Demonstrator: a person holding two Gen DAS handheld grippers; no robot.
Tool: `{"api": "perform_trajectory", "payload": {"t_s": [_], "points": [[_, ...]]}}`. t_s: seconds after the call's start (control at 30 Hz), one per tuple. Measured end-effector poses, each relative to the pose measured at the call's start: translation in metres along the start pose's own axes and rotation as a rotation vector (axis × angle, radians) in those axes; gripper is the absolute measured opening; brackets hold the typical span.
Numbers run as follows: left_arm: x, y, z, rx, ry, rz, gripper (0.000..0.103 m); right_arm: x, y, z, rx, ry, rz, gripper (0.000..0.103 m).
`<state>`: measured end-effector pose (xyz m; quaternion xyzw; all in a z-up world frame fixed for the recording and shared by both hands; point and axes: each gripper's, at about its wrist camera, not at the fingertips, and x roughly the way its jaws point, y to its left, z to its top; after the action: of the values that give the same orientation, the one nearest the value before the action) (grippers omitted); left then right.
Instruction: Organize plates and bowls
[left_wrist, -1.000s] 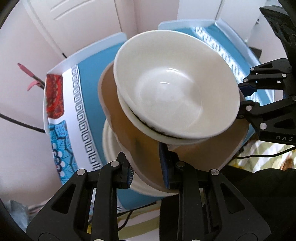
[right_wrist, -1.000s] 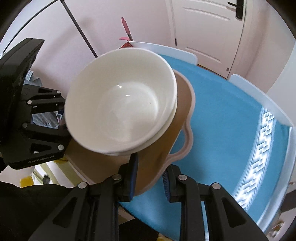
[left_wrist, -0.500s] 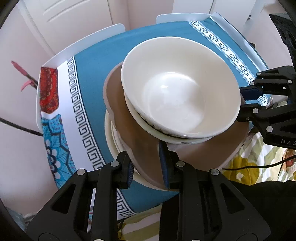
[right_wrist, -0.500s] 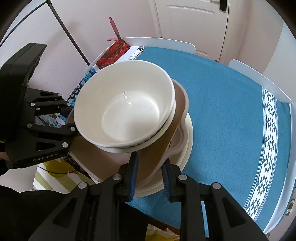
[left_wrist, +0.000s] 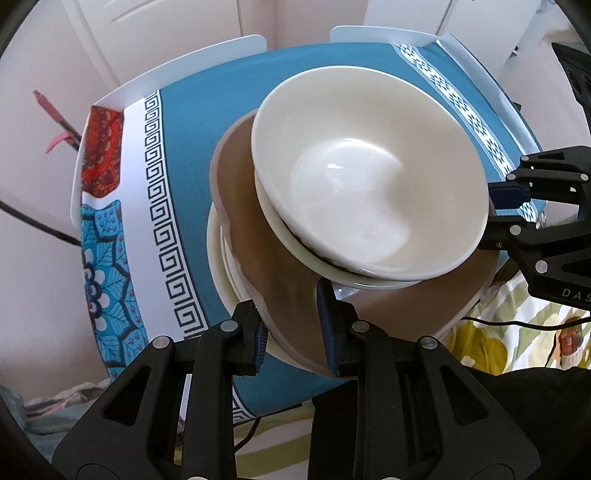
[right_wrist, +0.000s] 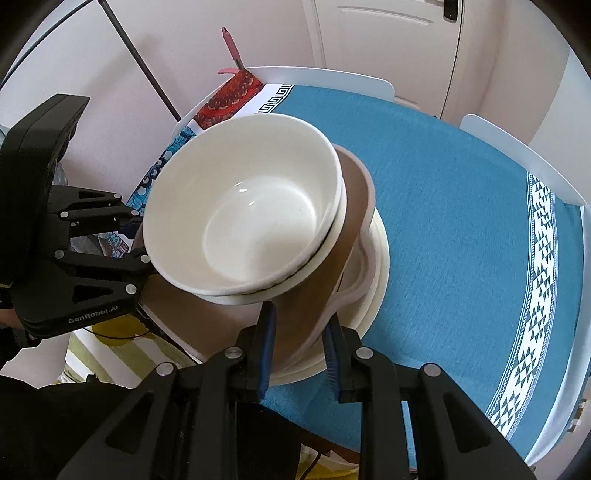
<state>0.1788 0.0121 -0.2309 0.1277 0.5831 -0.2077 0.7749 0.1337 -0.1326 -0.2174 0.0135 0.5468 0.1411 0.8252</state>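
- Sitting on the brown plate (left_wrist: 373, 310), two nested white bowls (left_wrist: 369, 192) ride just above the cream plates (right_wrist: 373, 295) stacked on the counter (right_wrist: 461, 221).
- Left gripper (left_wrist: 291, 332) and right gripper (right_wrist: 299, 347) have their jaws clamped on opposite rims of the brown plate.
- The stack lies directly beneath; open blue cloth beyond, and the counter's near edge is close.

A brown plate (left_wrist: 280, 295) with a pale, wavy rim is tilted above a stack of cream plates (right_wrist: 373, 295) that sits near the table's near edge. On the brown plate rest two nested white bowls (left_wrist: 369, 177), glossy and empty, the upper one deep and round, the lower showing a dark band at the rim; both lean with the plate.
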Motion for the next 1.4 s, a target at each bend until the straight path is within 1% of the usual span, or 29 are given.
{"api": "perform_trajectory", "payload": {"t_s": [0.17, 0.33, 0.43, 0.47, 0.5, 0.57, 0.73, 0.77, 0.83, 0.87, 0.93, 1.0, 1.07, 1.1, 1.13, 1.17, 1.2, 1.23, 1.27, 1.3, 1.37, 1.4], "points": [[-0.008, 0.000, 0.002, -0.002, 0.005, 0.036, 0.022, -0.003, -0.001, 0.001, 0.013, 0.007, 0.005, 0.023], [-0.022, 0.000, 0.003, -0.002, -0.016, 0.063, 0.023, -0.008, -0.002, 0.002, 0.030, 0.014, -0.004, 0.023], [-0.031, -0.001, 0.003, -0.001, -0.028, 0.077, 0.026, -0.014, -0.003, 0.001, 0.047, 0.012, -0.012, 0.023], [-0.035, -0.001, 0.003, 0.000, -0.032, 0.084, 0.029, -0.016, -0.004, 0.001, 0.052, 0.010, -0.013, 0.023], [-0.038, 0.000, 0.002, 0.000, -0.036, 0.088, 0.033, -0.019, -0.004, 0.000, 0.056, 0.004, -0.017, 0.023], [-0.050, 0.001, 0.000, -0.008, -0.056, 0.095, 0.035, -0.029, -0.003, -0.002, 0.060, -0.015, -0.018, 0.023], [-0.078, 0.003, -0.006, -0.038, -0.112, 0.095, 0.037, -0.060, 0.001, -0.006, 0.074, -0.080, -0.031, 0.023], [-0.084, 0.002, -0.006, -0.045, -0.126, 0.094, 0.039, -0.066, 0.003, -0.007, 0.076, -0.094, -0.034, 0.023], [-0.099, -0.001, -0.009, -0.065, -0.167, 0.090, 0.048, -0.080, 0.008, -0.009, 0.079, -0.127, -0.049, 0.023], [-0.106, -0.004, -0.010, -0.074, -0.190, 0.089, 0.055, -0.087, 0.011, -0.011, 0.084, -0.145, -0.055, 0.023], [-0.123, -0.009, -0.014, -0.091, -0.246, 0.084, 0.062, -0.102, 0.016, -0.014, 0.098, -0.185, -0.076, 0.023], [-0.141, -0.015, -0.018, -0.109, -0.301, 0.083, 0.065, -0.119, 0.021, -0.018, 0.115, -0.232, -0.100, 0.030], [-0.155, -0.020, -0.021, -0.125, -0.346, 0.080, 0.068, -0.134, 0.025, -0.022, 0.132, -0.283, -0.115, 0.055], [-0.163, -0.022, -0.023, -0.136, -0.375, 0.081, 0.072, -0.143, 0.028, -0.025, 0.142, -0.310, -0.129, 0.061], [-0.172, -0.025, -0.025, -0.148, -0.409, 0.083, 0.076, -0.150, 0.030, -0.026, 0.149, -0.331, -0.150, 0.072], [-0.180, -0.027, -0.027, -0.157, -0.439, 0.087, 0.084, -0.156, 0.031, -0.028, 0.156, -0.352, -0.172, 0.082], [-0.189, -0.029, -0.030, -0.165, -0.478, 0.095, 0.092, -0.165, 0.033, -0.031, 0.168, -0.380, -0.200, 0.086], [-0.200, -0.032, -0.033, -0.172, -0.528, 0.114, 0.095, -0.173, 0.035, -0.032, 0.176, -0.402, -0.215, 0.090], [-0.210, -0.036, -0.037, -0.174, -0.582, 0.140, 0.101, -0.180, 0.037, -0.034, 0.180, -0.426, -0.227, 0.092], [-0.220, -0.040, -0.040, -0.174, -0.629, 0.165, 0.103, -0.190, 0.040, -0.037, 0.182, -0.468, -0.252, 0.092], [-0.241, -0.048, -0.045, -0.168, -0.713, 0.214, 0.103, -0.209, 0.046, -0.043, 0.190, -0.544, -0.318, 0.093], [-0.247, -0.050, -0.047, -0.168, -0.740, 0.229, 0.103, -0.219, 0.050, -0.046, 0.194, -0.583, -0.351, 0.093]]}}
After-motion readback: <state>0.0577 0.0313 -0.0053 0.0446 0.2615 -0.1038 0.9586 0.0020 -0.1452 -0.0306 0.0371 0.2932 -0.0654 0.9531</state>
